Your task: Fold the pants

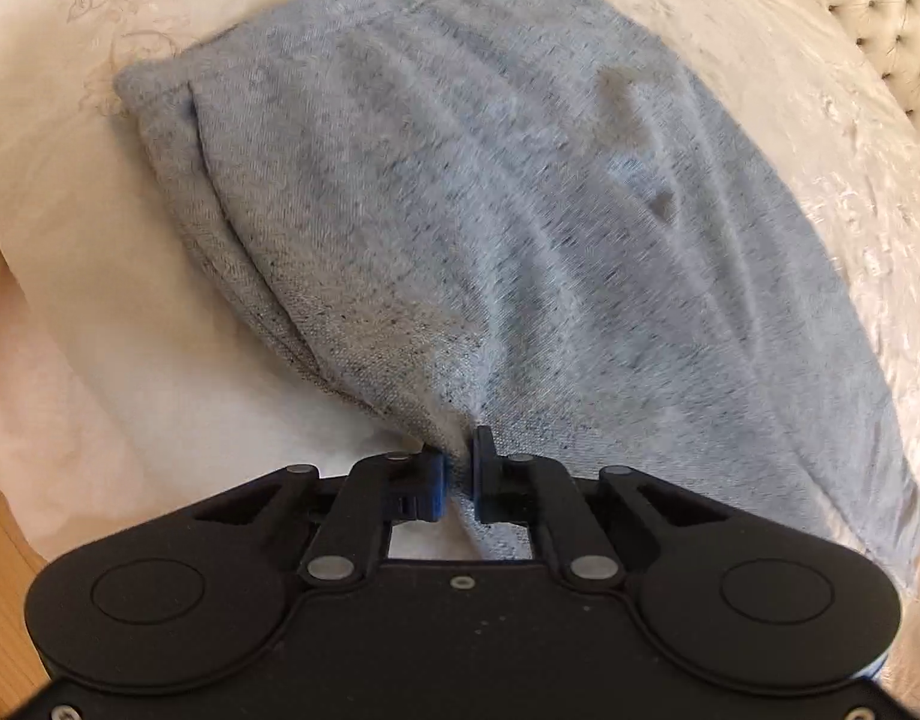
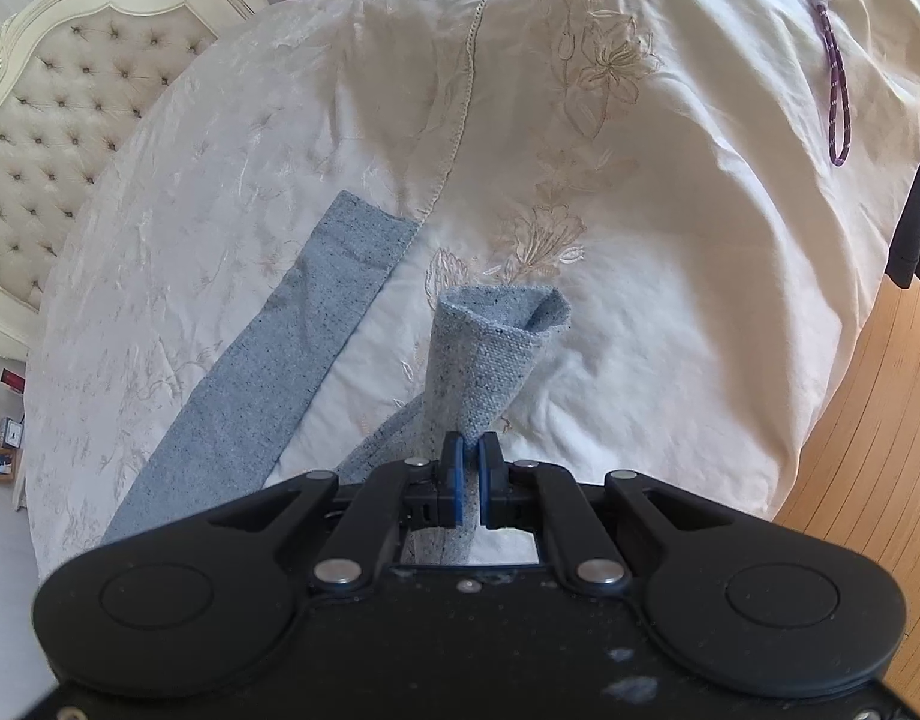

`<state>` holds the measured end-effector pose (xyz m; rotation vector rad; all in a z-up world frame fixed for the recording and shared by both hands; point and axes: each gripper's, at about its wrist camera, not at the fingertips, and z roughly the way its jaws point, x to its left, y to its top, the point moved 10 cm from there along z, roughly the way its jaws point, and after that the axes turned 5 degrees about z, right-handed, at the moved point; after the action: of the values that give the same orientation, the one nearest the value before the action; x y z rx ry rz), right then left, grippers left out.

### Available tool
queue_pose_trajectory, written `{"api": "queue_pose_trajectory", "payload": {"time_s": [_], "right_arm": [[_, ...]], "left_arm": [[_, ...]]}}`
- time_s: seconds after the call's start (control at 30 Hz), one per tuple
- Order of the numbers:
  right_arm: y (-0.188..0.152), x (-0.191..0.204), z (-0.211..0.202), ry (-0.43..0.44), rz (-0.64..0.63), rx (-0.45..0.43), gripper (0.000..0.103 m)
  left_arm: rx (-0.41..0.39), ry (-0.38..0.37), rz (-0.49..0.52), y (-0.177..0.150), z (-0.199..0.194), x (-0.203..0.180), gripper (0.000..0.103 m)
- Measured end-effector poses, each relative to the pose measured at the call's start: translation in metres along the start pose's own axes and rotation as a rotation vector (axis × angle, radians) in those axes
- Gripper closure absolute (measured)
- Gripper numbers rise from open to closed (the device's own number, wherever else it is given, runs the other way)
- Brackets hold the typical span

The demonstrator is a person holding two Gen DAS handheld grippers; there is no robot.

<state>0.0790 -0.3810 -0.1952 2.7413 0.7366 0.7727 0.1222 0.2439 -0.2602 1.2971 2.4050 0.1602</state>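
Note:
Grey knit pants (image 1: pixel 490 192) lie on a cream embroidered bedspread (image 1: pixel 100 312). In the left wrist view the wide upper part spreads away from me, and my left gripper (image 1: pixel 458 462) is shut on a bunched edge of it near the waist side. In the right wrist view my right gripper (image 2: pixel 471 456) is shut on the hem of one pant leg (image 2: pixel 490 348), which stands lifted and curled above the bed. The other leg (image 2: pixel 292 360) lies flat on the bedspread to the left.
A tufted cream headboard (image 2: pixel 58 138) stands at the left of the right wrist view and shows in the left wrist view (image 1: pixel 874 18) at top right. A purple cord (image 2: pixel 835 84) lies on the bedspread far right. Wooden floor (image 2: pixel 868 432) runs along the bed's right edge.

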Motion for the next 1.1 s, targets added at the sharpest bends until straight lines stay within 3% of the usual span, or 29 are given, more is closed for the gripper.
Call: {"api": "queue_pose_trajectory", "payload": {"time_s": [0.2,0.37,0.67,0.87,1.1], "right_arm": [[0.012,0.009,-0.015,0.06,0.005,-0.025,0.097],[0.017,0.011,-0.031,0.111,0.003,-0.037,0.097],[0.028,0.017,-0.026,0.139,0.006,-0.035,0.097],[0.051,0.043,-0.008,0.141,0.004,-0.06,0.097],[0.085,0.086,0.028,0.129,0.023,-0.099,0.097]], "left_arm": [[-0.097,0.009,0.128,0.02,-0.053,-0.02,0.097],[-0.134,0.03,0.133,0.025,-0.078,-0.019,0.097],[-0.124,0.054,0.109,0.038,-0.09,-0.028,0.097],[-0.132,0.037,0.142,0.077,-0.086,-0.061,0.097],[-0.115,0.025,0.162,0.128,-0.056,-0.101,0.097]]}}
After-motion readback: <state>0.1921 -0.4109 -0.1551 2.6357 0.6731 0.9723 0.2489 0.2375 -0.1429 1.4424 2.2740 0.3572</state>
